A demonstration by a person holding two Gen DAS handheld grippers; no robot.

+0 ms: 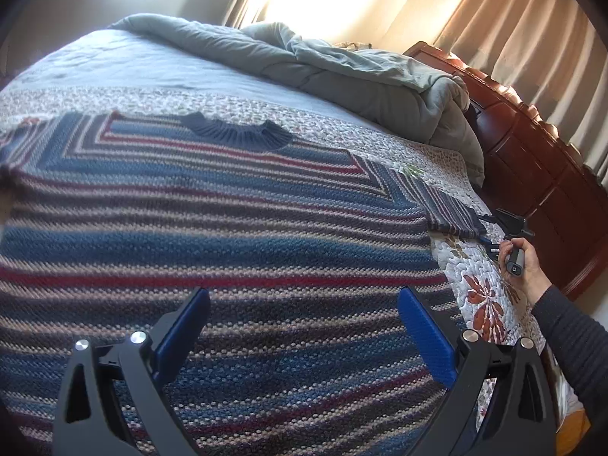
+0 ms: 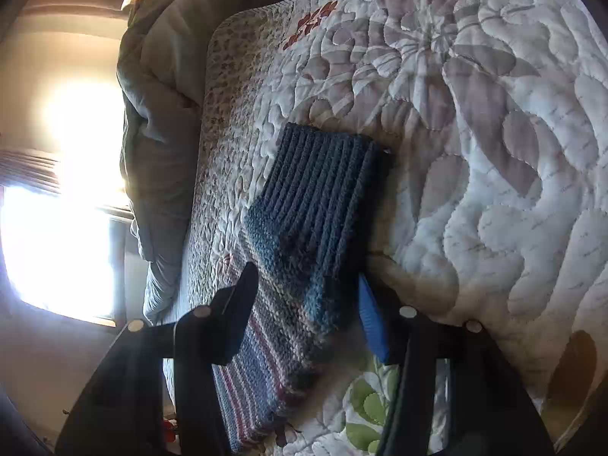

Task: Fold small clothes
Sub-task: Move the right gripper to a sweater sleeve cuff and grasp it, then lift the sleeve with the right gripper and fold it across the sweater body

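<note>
The striped sweater point(image 1: 212, 228) is lying flat on the bed point(image 1: 490, 304), nothing folded; right tool point(image 2: 307, 304) is straddling the three-o'clock sleeve cuff point(image 2: 323, 186) unclamped, left tool point(image 1: 304, 326) gaping empty.

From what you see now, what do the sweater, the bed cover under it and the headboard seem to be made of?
Sweater: a thick knit, probably wool or acrylic; stitches and a ribbed cuff show, matte.
Bed cover: quilted fabric, likely cotton; puffy stitched flower outlines, matte.
Headboard: apparently varnished reddish wood; it looks glossy with carved panels.
</note>
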